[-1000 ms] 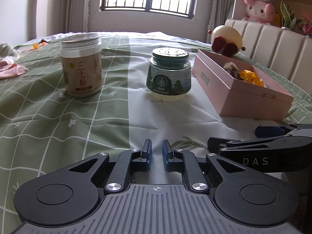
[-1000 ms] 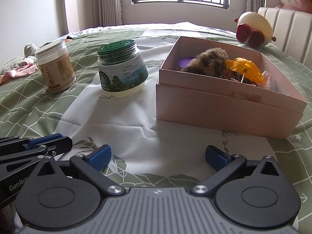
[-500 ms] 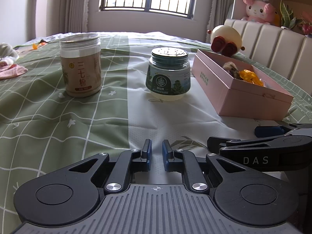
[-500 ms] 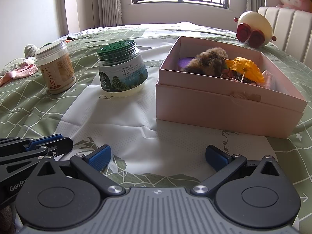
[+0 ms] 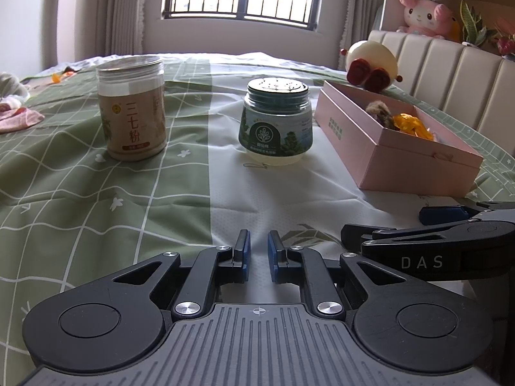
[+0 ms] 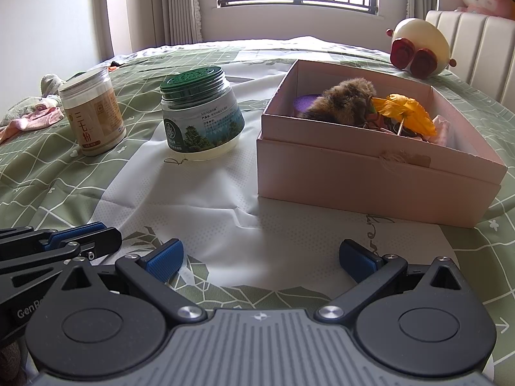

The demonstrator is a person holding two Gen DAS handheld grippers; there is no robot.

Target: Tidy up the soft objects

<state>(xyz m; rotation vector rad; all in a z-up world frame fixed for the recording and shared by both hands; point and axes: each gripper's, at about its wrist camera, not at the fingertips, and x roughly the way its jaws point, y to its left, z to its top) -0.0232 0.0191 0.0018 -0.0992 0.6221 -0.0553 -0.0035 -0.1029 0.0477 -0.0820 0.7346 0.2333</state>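
Far out on the left edge of the bed, a pink cloth point(image 6: 30, 121) is being left crumpled beside a grey soft bundle point(image 6: 48, 83). Next along, a tan-labelled clear jar point(image 5: 132, 107) is being kept upright on the green grid bedspread point(image 5: 64, 193). Well apart to its right, a green-lidded jar with a forest label point(image 6: 201, 114) is being shown upright where the bedspread turns white.

Down in front, the left gripper point(image 5: 257, 251) is being held low over the bedspread, its blue pads drawn almost together with only a narrow slit between them, and nothing is being gripped. Beside it, the right gripper point(image 6: 259, 254) is being held with its fingers spread wide, and nothing is being held between them either.

Further right, the pink cardboard box point(image 6: 370, 173) is being seen open on the bed, and the soft things are being kept inside it: a brown furry toy point(image 6: 341, 98) touching a purple piece point(image 6: 304, 103), and an orange fabric flower point(image 6: 402, 112) just beside the fur. Behind the box, a cream round plush with red feet point(image 6: 418, 46) is being propped near the padded headboard point(image 5: 450, 74), and a pink plush rabbit point(image 5: 425, 14) is being perched above it.
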